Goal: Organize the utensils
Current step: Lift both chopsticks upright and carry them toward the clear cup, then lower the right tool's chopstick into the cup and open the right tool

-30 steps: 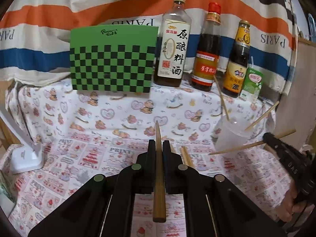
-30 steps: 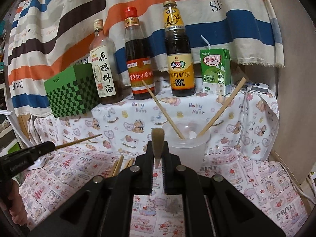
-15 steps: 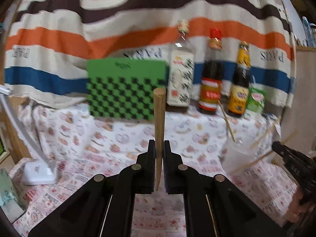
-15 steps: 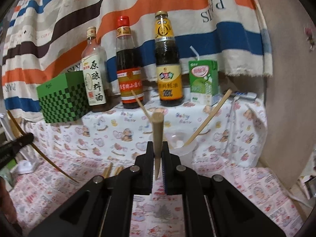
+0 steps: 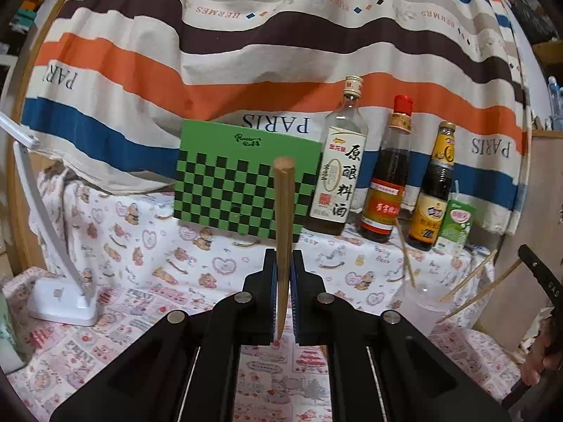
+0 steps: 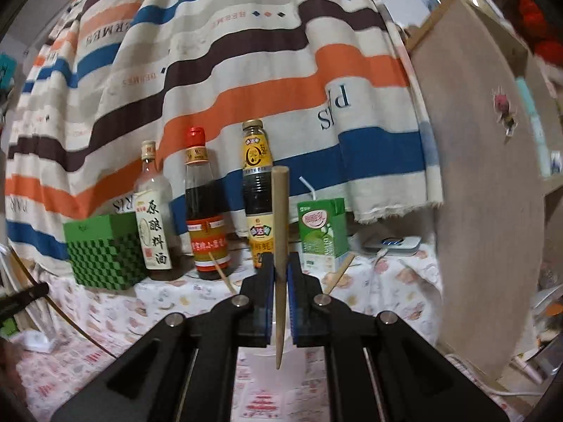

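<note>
Over on the left, the left gripper (image 5: 281, 302) is clamped on a chopstick (image 5: 283, 232), held upright with its blunt end high in front of the green checkered box (image 5: 246, 190) at the back. The danger here: the pads pinch only its lower stretch, so a quick swing could pivot it loose. Moving right, the clear cup (image 5: 420, 304) sits on the tabletop (image 5: 140, 281) with a few chopsticks leaning out (a light cup, by the look of it), and a careless poke might tip it or flick those sticks out. Far right, the right gripper (image 6: 279, 302) grips its own chopstick (image 6: 280, 246) just above the cup, tip down; two grippers converging there could clash.
</note>
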{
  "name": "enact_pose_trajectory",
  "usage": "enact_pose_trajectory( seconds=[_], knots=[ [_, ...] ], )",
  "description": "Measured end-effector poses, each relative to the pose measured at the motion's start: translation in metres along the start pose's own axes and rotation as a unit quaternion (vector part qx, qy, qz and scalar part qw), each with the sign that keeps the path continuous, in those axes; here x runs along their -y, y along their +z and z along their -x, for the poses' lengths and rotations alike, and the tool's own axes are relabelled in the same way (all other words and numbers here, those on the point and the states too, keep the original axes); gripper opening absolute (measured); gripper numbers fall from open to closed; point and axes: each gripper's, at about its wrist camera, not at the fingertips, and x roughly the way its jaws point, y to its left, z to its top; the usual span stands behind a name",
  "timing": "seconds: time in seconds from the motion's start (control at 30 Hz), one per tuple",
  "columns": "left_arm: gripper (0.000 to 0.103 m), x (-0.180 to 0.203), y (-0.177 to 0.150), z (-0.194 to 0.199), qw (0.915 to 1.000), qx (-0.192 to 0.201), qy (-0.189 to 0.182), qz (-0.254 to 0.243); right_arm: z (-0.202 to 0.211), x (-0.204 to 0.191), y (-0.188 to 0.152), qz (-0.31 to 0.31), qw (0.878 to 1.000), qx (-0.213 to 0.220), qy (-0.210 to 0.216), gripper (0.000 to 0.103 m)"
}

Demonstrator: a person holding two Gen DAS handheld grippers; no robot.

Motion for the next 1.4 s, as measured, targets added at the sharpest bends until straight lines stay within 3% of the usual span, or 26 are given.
enact_pose_trajectory(
  seconds=[0.03, 0.17, 0.37, 0.47, 0.7, 0.8, 1.07, 1.2, 1.4],
  knots=[
    [0.006, 0.000, 0.000, 0.001, 1.0000, 0.001, -0.004, 0.001, 0.003, 0.001, 0.002, -0.007, 1.000, 0.010, 0.003, 0.006],
    [0.006, 0.005, -0.001, 0.004, 0.9999, 0.011, -0.008, -0.005, 0.031, 0.000, 0.013, 0.008, 0.992, 0.117, -0.040, 0.006],
    [0.006, 0.007, -0.003, 0.006, 0.9999, 0.016, 0.004, -0.002, 0.015, 0.006, 0.018, -0.016, 0.992, 0.114, -0.047, 0.006],
    [0.006, 0.005, -0.004, 0.004, 0.9999, 0.012, 0.002, 0.003, 0.002, 0.009, 0.010, -0.018, 0.996, 0.082, -0.038, 0.006],
    [0.006, 0.003, -0.003, 0.006, 0.9988, 0.008, -0.044, 0.020, -0.034, 0.016, -0.007, -0.037, 0.999, -0.021, 0.014, 0.006],
    [0.006, 0.008, -0.004, 0.008, 0.9967, 0.004, -0.079, 0.017, -0.048, 0.015, -0.016, -0.039, 0.997, -0.061, 0.036, 0.006],
    [0.006, 0.019, -0.005, 0.017, 0.9948, 0.020, -0.100, -0.003, -0.076, 0.028, -0.039, -0.075, 0.984, -0.149, 0.058, 0.009],
    [0.006, 0.032, 0.003, 0.012, 0.9954, 0.028, -0.090, -0.018, -0.069, 0.032, -0.039, -0.084, 0.981, -0.165, 0.052, 0.047],
    [0.006, 0.085, 0.035, -0.010, 0.9932, 0.033, -0.105, -0.039, -0.067, 0.028, -0.040, -0.114, 0.971, -0.198, 0.072, 0.056]
  ],
)
